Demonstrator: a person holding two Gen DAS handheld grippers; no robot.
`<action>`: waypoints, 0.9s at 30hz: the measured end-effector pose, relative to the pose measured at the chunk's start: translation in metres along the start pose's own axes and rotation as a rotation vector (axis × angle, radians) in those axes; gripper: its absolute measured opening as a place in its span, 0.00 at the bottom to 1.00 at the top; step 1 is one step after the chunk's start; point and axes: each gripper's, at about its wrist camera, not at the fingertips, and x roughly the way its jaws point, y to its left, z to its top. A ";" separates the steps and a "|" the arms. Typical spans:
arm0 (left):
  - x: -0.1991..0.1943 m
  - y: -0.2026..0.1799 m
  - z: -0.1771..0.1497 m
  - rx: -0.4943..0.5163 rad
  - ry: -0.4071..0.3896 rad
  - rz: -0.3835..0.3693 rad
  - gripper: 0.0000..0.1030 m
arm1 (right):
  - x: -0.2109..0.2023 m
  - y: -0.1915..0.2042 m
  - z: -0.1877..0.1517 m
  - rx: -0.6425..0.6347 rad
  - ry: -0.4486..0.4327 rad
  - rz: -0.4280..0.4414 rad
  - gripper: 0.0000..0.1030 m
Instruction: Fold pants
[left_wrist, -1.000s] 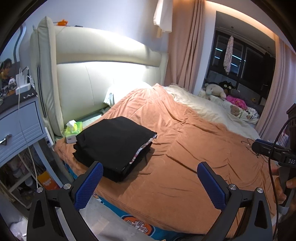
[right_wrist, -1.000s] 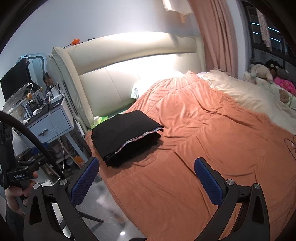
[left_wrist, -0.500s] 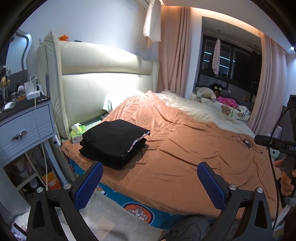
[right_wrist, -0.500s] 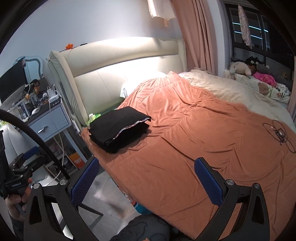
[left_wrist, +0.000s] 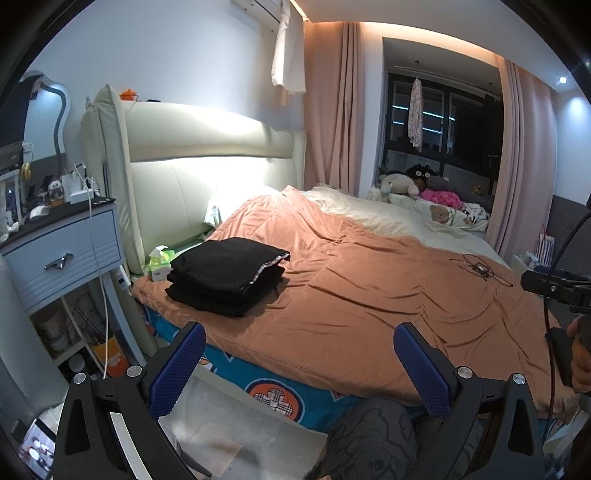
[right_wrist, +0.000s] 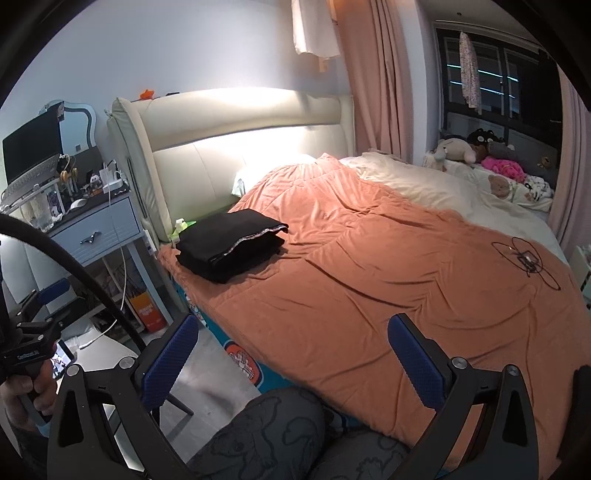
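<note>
A bedroom with a cream headboard (left_wrist: 207, 162), pink curtains (right_wrist: 380, 85) and a bed (left_wrist: 369, 295) under an orange blanket. The pants (left_wrist: 229, 275) lie folded into a black stack at the bed's near corner, just beside a green tissue box (left_wrist: 160, 258) and near a blue nightstand (left_wrist: 62, 251). A coiled black cable (right_wrist: 528, 262) rests well apart on the blanket. The left gripper (left_wrist: 299, 365) and right gripper (right_wrist: 291, 354) both hover off the bed's edge, jaws spread wide, holding nothing.

pants (left_wrist: 227, 275) on bed (left_wrist: 369, 302), near headboard (left_wrist: 207, 155)
</note>
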 end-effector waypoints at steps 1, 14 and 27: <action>-0.003 -0.002 -0.002 0.006 -0.001 0.005 1.00 | -0.007 0.002 -0.004 0.000 -0.009 0.000 1.00; -0.042 -0.040 -0.027 0.048 -0.031 -0.044 1.00 | -0.063 0.017 -0.068 0.014 -0.125 -0.034 1.00; -0.048 -0.065 -0.064 0.065 -0.062 -0.061 1.00 | -0.064 0.023 -0.119 0.008 -0.143 -0.101 1.00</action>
